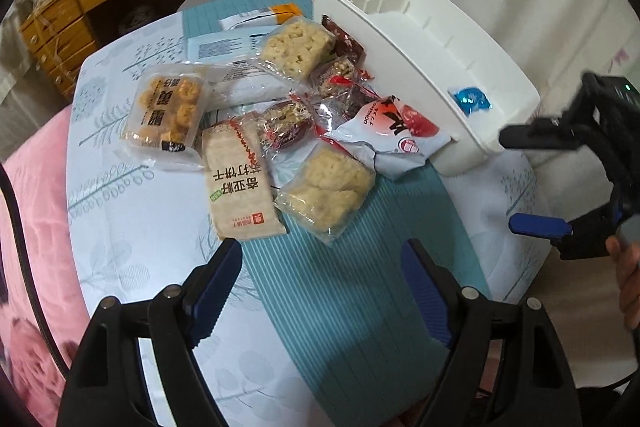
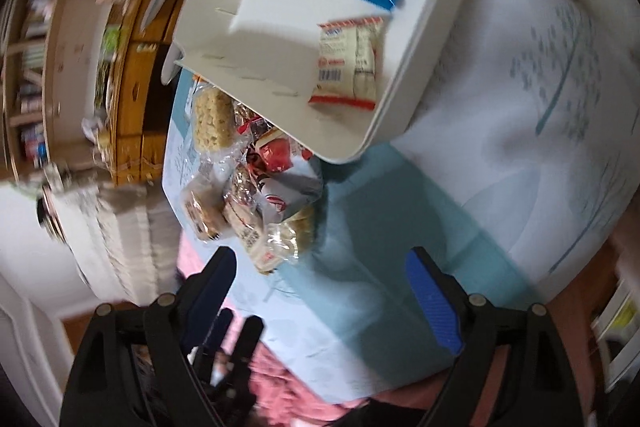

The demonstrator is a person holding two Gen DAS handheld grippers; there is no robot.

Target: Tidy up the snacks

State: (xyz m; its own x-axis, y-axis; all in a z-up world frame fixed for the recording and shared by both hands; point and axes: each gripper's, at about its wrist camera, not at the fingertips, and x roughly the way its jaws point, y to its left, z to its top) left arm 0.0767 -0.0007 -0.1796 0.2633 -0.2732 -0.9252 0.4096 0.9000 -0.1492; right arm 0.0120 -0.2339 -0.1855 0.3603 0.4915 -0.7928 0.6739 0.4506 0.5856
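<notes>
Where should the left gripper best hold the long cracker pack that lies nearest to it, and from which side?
Probably the near short end of the cracker pack. It lies flat, pointing toward the open left gripper, so come low from the front, jaws across its narrow width. Other snacks crowd its far end.

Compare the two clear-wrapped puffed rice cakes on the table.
The far rice cake lies beside the white bin's wall among red-wrapped snacks; the near rice cake lies on the blue mat, closer to the left gripper. Both are pale, blocky and clear-wrapped.
</notes>
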